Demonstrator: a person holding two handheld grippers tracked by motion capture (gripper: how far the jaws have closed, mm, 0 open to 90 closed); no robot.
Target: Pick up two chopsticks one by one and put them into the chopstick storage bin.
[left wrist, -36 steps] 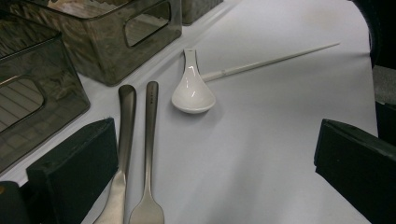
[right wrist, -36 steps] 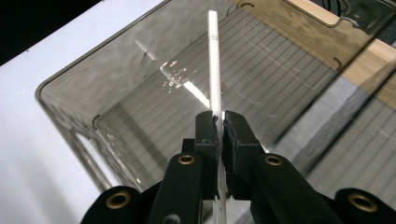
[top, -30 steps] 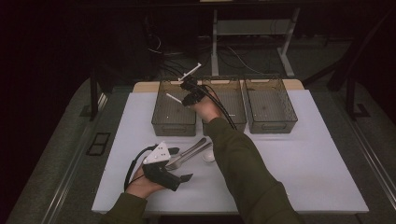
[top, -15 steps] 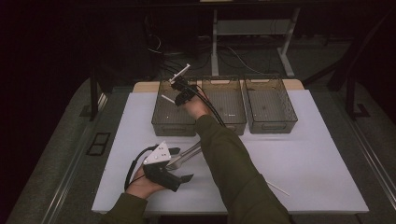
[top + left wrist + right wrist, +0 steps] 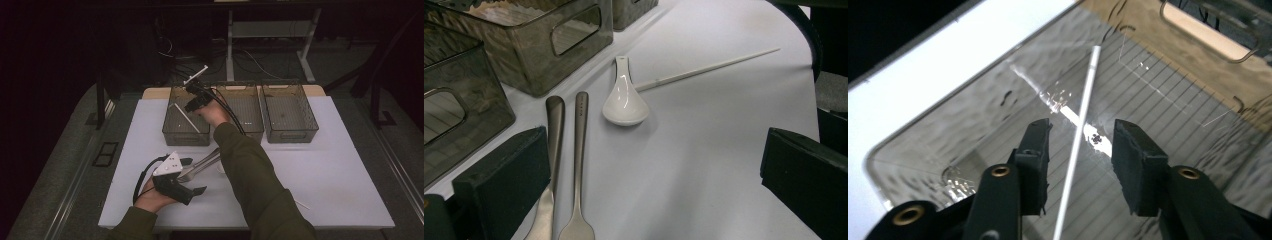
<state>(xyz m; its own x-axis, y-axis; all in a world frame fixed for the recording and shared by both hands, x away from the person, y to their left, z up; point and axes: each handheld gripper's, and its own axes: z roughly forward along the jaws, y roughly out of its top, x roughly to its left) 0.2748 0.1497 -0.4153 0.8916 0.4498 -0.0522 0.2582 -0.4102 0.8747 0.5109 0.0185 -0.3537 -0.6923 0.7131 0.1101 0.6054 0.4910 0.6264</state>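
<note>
My right gripper [image 5: 192,105] hangs over the left smoky plastic bin [image 5: 172,135]. Its jaws have just been opening. A white chopstick [image 5: 1083,125] lies between the open jaws on the ribbed bin floor, and the pads stand clear of it. From above, that chopstick [image 5: 185,117] slants across the bin. My left gripper [image 5: 192,176] rests on the white mat near the front, jaws wide open [image 5: 654,175]. Two metal utensils [image 5: 580,150] lie by its left jaw, touching neither pad. Beyond them lie a white ceramic spoon [image 5: 624,97] and a second white chopstick [image 5: 704,70].
Two more smoky bins, the middle bin [image 5: 252,135] and the right bin [image 5: 292,135], stand in a row at the back of the white mat [image 5: 340,170]. The second chopstick [image 5: 300,204] lies near the front right. Cables and table legs sit behind the table.
The right gripper shifted left over the left bin and its jaws opened. The chopstick it held now lies on the bin floor. The left gripper kept still.
</note>
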